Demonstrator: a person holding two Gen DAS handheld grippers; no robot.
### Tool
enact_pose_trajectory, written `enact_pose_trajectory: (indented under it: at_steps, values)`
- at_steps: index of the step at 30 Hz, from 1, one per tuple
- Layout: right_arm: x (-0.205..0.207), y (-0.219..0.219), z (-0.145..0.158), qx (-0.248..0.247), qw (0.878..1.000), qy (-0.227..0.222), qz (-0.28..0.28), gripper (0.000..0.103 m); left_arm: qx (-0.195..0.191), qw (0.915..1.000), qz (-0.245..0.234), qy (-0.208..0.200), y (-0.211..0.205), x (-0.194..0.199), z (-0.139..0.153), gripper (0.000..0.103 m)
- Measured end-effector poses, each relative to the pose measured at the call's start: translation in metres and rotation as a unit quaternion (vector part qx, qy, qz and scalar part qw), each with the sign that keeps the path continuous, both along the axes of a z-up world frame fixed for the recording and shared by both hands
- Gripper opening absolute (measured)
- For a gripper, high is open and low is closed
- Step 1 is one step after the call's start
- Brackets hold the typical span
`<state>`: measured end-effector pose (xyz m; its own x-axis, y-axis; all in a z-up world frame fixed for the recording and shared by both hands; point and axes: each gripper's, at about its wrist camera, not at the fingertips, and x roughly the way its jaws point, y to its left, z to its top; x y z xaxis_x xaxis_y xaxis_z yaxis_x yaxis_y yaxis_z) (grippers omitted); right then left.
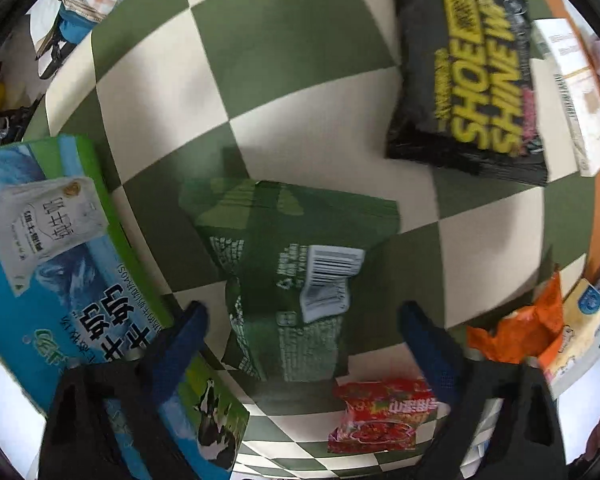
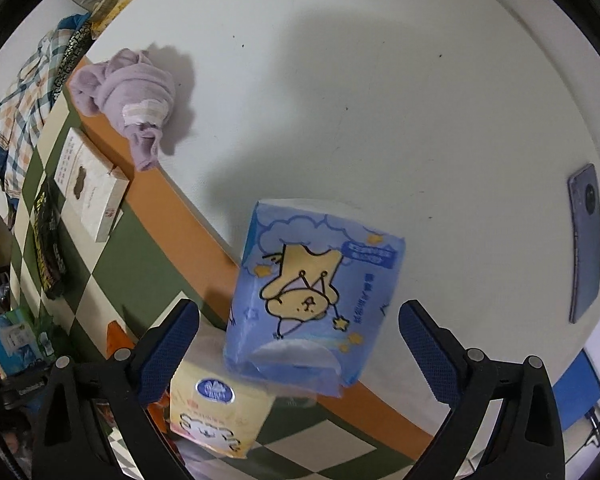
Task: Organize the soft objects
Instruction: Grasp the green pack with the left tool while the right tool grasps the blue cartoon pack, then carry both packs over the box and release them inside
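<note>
In the left wrist view my left gripper (image 1: 300, 316) is open above a green snack bag (image 1: 296, 272) lying between its blue fingers on the green-and-white checkered cloth (image 1: 268, 92). In the right wrist view my right gripper (image 2: 300, 320) is open, and a blue tissue pack with a bear drawing (image 2: 312, 300) sits between its fingers, over the orange cloth border (image 2: 204, 216) and the white table; no pad touches it. A yellow tissue pack (image 2: 216, 412) lies below it. A lilac cloth bundle (image 2: 132, 92) lies at the table's far left.
A black "Shoe Shine" pack (image 1: 472, 84), a white box (image 1: 576, 96), a blue milk carton box (image 1: 60, 260), a red snack packet (image 1: 380, 416) and an orange bag (image 1: 520, 332) lie on the cloth. A phone (image 2: 586, 240) lies on the white table. A plaid shirt (image 2: 16, 120) hangs at left.
</note>
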<state>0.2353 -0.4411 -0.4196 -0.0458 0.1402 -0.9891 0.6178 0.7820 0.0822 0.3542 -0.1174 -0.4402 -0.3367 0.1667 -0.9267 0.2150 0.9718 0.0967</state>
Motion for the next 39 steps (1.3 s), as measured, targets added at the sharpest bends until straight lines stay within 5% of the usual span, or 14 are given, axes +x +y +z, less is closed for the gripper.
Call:
enact_pose_trajectory:
  at_steps: [6, 8, 13, 22, 28, 34, 39]
  values:
    - [0.002, -0.003, -0.015, 0.012, 1.0, 0.007, -0.016, 0.085, -0.004, 0.9998, 0.016, -0.008, 0.014, -0.005, 0.004, 0.04]
    - [0.003, -0.004, -0.019, 0.008, 1.0, 0.012, -0.02, 0.066, 0.003, 0.9997, 0.015, -0.02, 0.017, -0.006, 0.01, 0.037]
    - [0.002, -0.007, -0.012, 0.004, 1.0, 0.001, -0.02, 0.043, -0.028, 0.998, 0.026, -0.05, 0.019, -0.009, 0.04, 0.036]
    - [-0.003, 0.024, 0.051, 0.005, 0.998, -0.052, 0.03, 0.037, -0.096, 0.9848, 0.038, -0.14, 0.042, -0.039, 0.159, 0.035]
    - [-0.002, 0.096, 0.136, 0.026, 0.984, -0.116, 0.131, 0.037, -0.115, 0.9737, 0.07, -0.184, 0.056, -0.057, 0.215, 0.035]
    - [-0.005, 0.227, 0.188, 0.095, 0.955, -0.149, 0.237, 0.037, -0.107, 0.9639, 0.129, -0.207, 0.145, -0.079, 0.234, 0.035]
    - [0.003, 0.335, 0.205, 0.129, 0.931, -0.157, 0.303, 0.037, -0.102, 0.9584, 0.183, -0.194, 0.232, -0.076, 0.222, 0.035]
